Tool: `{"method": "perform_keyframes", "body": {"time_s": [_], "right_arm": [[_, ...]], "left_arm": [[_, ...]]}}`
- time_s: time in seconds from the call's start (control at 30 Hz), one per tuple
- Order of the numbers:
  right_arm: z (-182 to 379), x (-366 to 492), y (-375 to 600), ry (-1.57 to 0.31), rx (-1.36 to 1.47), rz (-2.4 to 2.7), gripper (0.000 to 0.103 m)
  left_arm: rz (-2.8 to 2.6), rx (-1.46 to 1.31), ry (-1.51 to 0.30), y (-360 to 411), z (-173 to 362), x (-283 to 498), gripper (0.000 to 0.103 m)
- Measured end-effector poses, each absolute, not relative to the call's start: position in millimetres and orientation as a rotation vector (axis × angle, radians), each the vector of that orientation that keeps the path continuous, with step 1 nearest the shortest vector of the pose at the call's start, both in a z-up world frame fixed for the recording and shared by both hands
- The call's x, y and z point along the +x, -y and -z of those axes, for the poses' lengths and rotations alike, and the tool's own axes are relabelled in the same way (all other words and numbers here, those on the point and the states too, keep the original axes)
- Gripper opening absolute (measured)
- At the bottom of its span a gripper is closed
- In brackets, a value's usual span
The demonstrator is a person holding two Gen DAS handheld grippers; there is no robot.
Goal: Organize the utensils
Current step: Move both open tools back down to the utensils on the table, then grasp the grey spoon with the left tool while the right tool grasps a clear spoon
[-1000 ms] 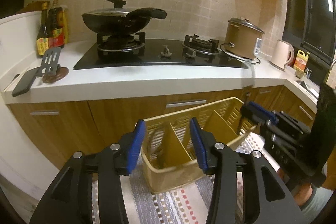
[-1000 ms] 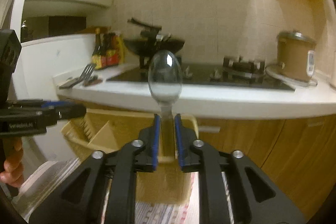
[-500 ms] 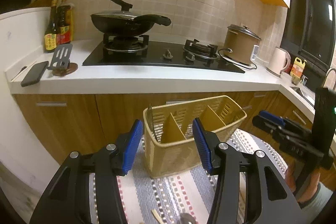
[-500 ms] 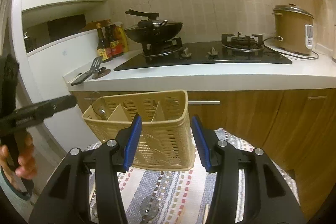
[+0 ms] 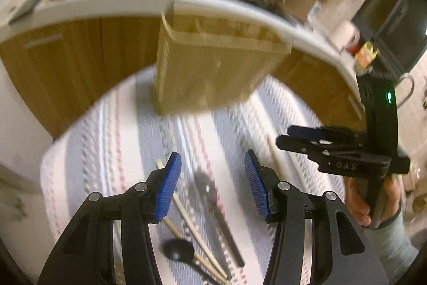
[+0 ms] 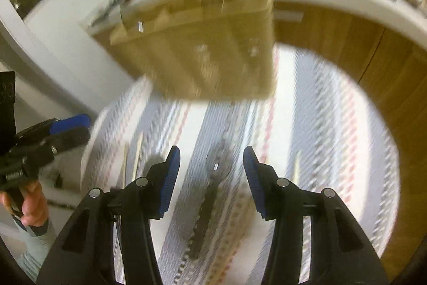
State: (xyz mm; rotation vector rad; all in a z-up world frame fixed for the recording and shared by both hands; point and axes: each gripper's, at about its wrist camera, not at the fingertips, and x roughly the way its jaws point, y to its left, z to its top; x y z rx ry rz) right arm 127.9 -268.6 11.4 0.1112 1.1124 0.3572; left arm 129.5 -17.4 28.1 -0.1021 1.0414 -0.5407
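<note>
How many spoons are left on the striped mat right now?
2 visible. A dark-handled metal spoon lies between the left gripper's open jaws; a black spoon lies nearer the camera beside the chopsticks. The frames are blurred, and the grippers may hide more.

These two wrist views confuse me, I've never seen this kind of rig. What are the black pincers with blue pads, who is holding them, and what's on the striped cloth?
There is no robot here. A person holds a two-finger gripper in each hand, and each gripper carries a fisheye camera looking along its own fingers.

One picture looks out from the left gripper, with the right gripper and the hand gripping it at the side. The other looks out from the right gripper, with the left gripper at its edge.

Both grippers are open and hold nothing. They tilt down over a striped cloth. On it stand a tan basket with dividers, and loose utensils: chopsticks, a dark spoon, and a dark-handled utensil, too blurred to name.
</note>
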Motion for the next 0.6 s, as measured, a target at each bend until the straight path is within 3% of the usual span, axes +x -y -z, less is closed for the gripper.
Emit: {"method": "perform_keyframes", "body": {"time_s": [0.13, 0.2, 0.23, 0.5, 0.6], "right_arm": [[15.4, 125.4, 254.3, -1.185, 0.087, -0.348, 0.035], [25.2, 125.8, 252.6, -1.211, 0.09, -0.341, 0.031], [27.7, 126.0, 252.6, -1.216, 0.091, -0.337, 0.03], [38.9, 125.8, 246.1, -1.209, 0.062, -0.31, 0.024], [41.2, 125.3, 237.2, -1.19, -0.008, -0.29, 0.015]], "left_arm": [[0.576, -0.101, -1.163, 27.1, 8.8, 126.5, 0.044], [0.604, -0.112, -1.204, 32.4, 21.0, 122.6, 0.03], [0.615, -0.116, -1.217, 34.5, 24.6, 120.3, 0.029], [0.593, -0.102, -1.244, 43.5, 42.9, 113.0, 0.029], [0.575, -0.086, -1.248, 52.8, 48.4, 118.8, 0.029]]}}
